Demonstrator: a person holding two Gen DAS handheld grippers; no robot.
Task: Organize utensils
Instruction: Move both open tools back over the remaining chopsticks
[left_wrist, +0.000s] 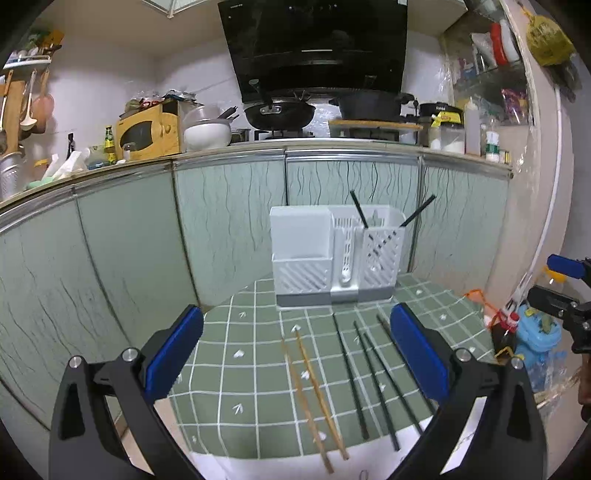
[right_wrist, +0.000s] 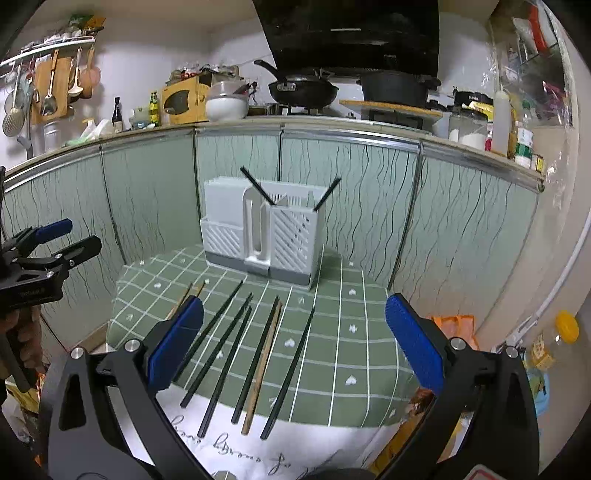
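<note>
The left gripper (left_wrist: 295, 354) is hovering over the near part of the tabletop with its blue-padded fingers (left_wrist: 173, 356) spread wide and holding nothing; the right gripper (right_wrist: 293, 345) is doing the same, its blue-padded fingers (right_wrist: 413, 345) standing wide apart and empty. Between and just beyond the fingers, loose chopsticks are lying on the green grid-patterned tablecloth (right_wrist: 343, 332), their near ends reaching toward the near edge of the tabletop, where a white cloth with dark script (right_wrist: 229, 448) is showing. Two light wooden chopsticks (left_wrist: 310, 395) are lying side by side nearest the left edge, with several long black chopsticks (right_wrist: 218, 343) fanning out to their right; one more wooden chopstick (right_wrist: 260, 373) is lying right against a black one in the right wrist view, and a single black chopstick (right_wrist: 290, 373) is resting furthest right. Toward the far edge of the tabletop, a white slotted plastic utensil holder with a grey base (left_wrist: 306, 254) is standing upright, and two black chopsticks (left_wrist: 417, 210) are leaning outward from its right compartment, crossing away from each other. Behind the tabletop, pale green cabinet doors with wavy dark lines (left_wrist: 229, 221) are running under a cluttered kitchen counter (left_wrist: 332, 146). In the right wrist view, a hand (right_wrist: 22, 339) is gripping the left gripper's handle at the left.
</note>
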